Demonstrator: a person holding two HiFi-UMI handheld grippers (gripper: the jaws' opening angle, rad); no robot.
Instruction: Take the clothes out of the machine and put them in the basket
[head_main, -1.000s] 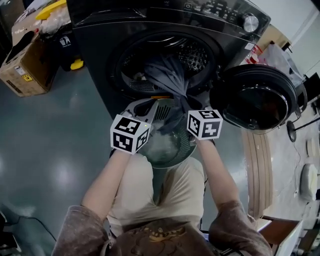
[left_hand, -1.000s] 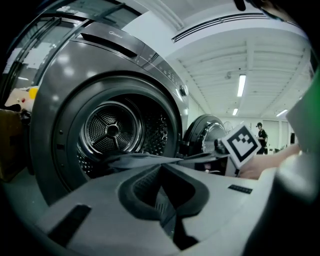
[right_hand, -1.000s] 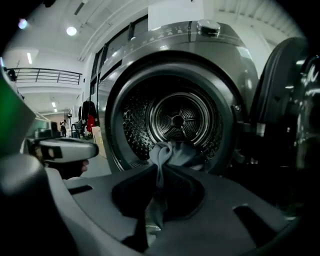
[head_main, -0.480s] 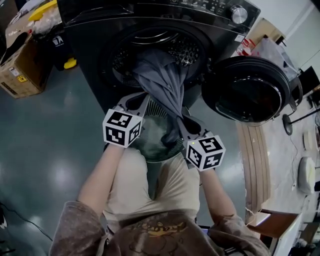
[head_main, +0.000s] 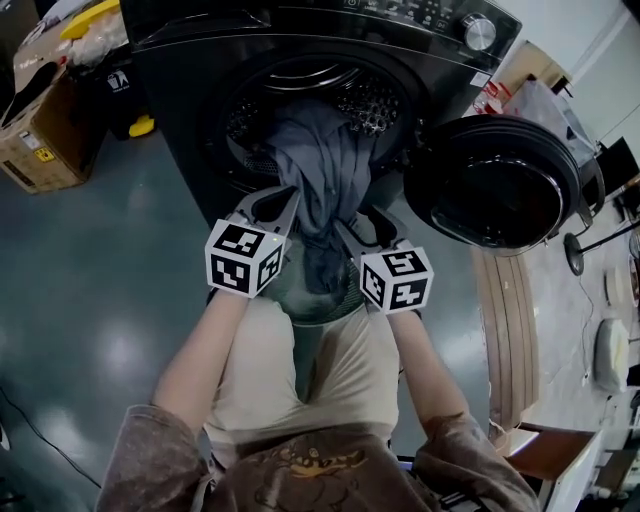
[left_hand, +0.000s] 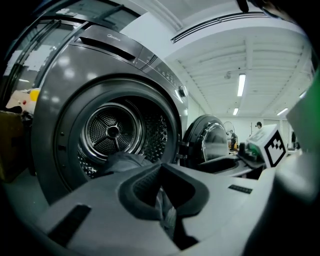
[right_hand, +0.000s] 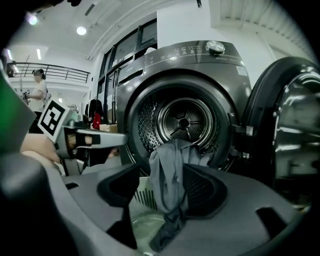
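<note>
My right tongs (right_hand: 165, 196) have just been spreading, the limp grey cloth garment (right_hand: 167, 160) loose between them; my left tongs (left_hand: 162, 212) pinch one fold. It drapes from the perforated steel drum (right_hand: 149, 120) over the pale slatted plastic basket (right_hand: 142, 192) — on one thin grip (soft, slithery cloth) it could slump floorward.

A: Any readable text?
B: Barely. The washing machine (left_hand: 55, 95) has a brand mark (left_hand: 111, 36) on its top panel. Looks like "Midea", soft focus.
A: Control panel (head_main: 415, 12)?
B: Tiny print, unreadable.
A: Cardboard box (head_main: 70, 140)?
B: Yellow sticker (head_main: 42, 155) with a dark symbol, can't read it. Nothing else legible.
</note>
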